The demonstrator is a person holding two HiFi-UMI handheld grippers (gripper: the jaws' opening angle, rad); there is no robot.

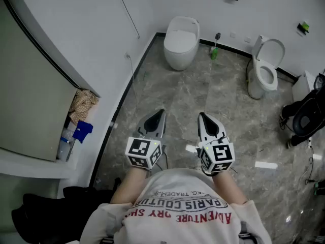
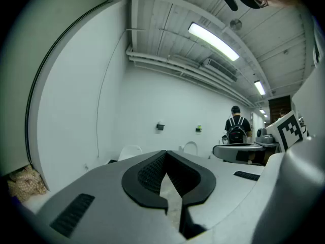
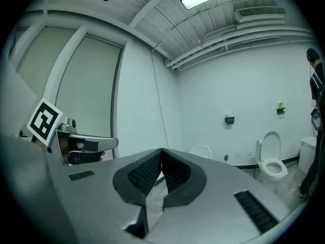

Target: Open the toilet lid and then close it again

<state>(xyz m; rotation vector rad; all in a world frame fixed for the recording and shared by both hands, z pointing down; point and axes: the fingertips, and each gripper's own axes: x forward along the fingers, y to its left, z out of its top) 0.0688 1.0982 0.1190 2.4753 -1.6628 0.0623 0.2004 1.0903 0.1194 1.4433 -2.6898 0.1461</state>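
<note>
The closed toilet [image 1: 177,60] stands at the far wall, well apart from the left tool [image 1: 160,112] and right tool [image 1: 201,115], both pinched shut on nothing. Its lid [image 1: 181,37] is probably stiff, smooth, hinged plastic, best lifted under the front edge.

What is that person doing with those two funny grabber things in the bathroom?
A person is holding a left gripper and a right gripper out in front of them. Both have their jaws together with nothing in them. The person stands on the stone floor, well back from two toilets by the far wall: a white toilet with its lid down and another toilet with its lid up. Neither toilet is being touched.
</note>
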